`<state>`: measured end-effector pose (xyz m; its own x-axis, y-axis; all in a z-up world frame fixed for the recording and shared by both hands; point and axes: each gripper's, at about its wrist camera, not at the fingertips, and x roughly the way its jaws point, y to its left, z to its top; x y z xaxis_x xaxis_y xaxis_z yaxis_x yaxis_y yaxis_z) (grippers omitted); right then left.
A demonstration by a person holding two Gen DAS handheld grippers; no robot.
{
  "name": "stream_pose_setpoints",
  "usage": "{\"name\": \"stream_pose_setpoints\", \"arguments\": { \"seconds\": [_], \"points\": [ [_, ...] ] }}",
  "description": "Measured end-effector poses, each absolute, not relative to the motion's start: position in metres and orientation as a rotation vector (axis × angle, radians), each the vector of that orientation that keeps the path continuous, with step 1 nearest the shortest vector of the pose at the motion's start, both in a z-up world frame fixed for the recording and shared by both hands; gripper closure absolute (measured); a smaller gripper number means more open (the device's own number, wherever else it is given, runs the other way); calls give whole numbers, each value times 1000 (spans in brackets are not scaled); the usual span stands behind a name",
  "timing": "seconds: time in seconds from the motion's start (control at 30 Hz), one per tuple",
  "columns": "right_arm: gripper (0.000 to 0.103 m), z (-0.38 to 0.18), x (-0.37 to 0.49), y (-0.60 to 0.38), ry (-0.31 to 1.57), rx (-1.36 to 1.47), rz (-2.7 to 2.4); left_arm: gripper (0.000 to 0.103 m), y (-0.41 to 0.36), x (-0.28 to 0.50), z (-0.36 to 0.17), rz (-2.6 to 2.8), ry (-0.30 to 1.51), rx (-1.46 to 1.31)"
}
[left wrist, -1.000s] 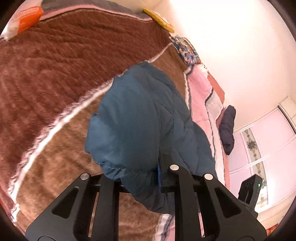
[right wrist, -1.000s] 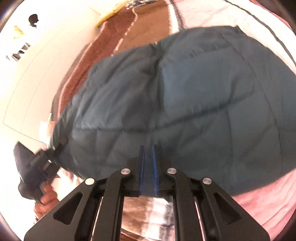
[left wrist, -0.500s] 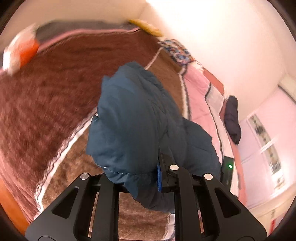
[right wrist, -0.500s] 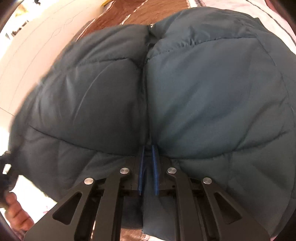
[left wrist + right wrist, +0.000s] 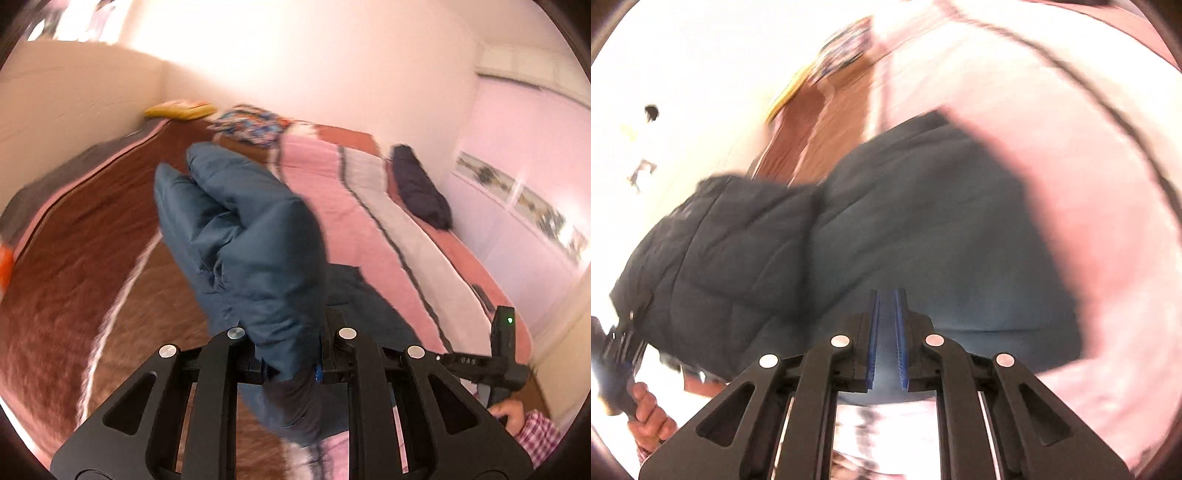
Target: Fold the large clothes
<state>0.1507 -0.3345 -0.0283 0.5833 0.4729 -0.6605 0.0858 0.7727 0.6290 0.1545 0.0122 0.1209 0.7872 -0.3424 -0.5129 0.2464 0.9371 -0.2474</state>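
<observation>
Left gripper (image 5: 291, 354) clamps the teal quilted puffer jacket (image 5: 255, 254), which hangs forward; right gripper (image 5: 886, 339), nearly closed, pinches its hem, body lying ahead.

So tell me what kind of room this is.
Most likely a bedroom: a wide bed under brown and pink covers fills the view, a patterned pillow lies by the wall, and pale wardrobe doors stand beside it.
</observation>
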Motion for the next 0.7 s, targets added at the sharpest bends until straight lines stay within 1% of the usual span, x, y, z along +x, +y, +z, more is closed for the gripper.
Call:
{"name": "stream_pose_setpoints", "arguments": {
  "seconds": [0.07,0.13,0.27,0.43,0.53,0.63,0.7],
  "points": [
    [89,-45,143,-376,929,775,182,87,-17,157,127,-364,587,-122],
    [89,-65,138,-388,956,870,200,87,-48,159,128,-416,597,-66],
    [89,-107,147,-380,1036,917,228,87,-107,159,119,-501,629,45],
    [89,-114,145,-374,1036,968,259,85,-182,157,78,-606,724,188],
    [89,-114,133,-388,1040,975,278,82,-213,153,53,-645,760,247],
    [89,-120,129,-399,1036,1018,291,78,-230,152,26,-658,793,296],
    [89,-125,124,-408,1032,1062,298,74,-232,151,18,-658,808,309]
  ]
}}
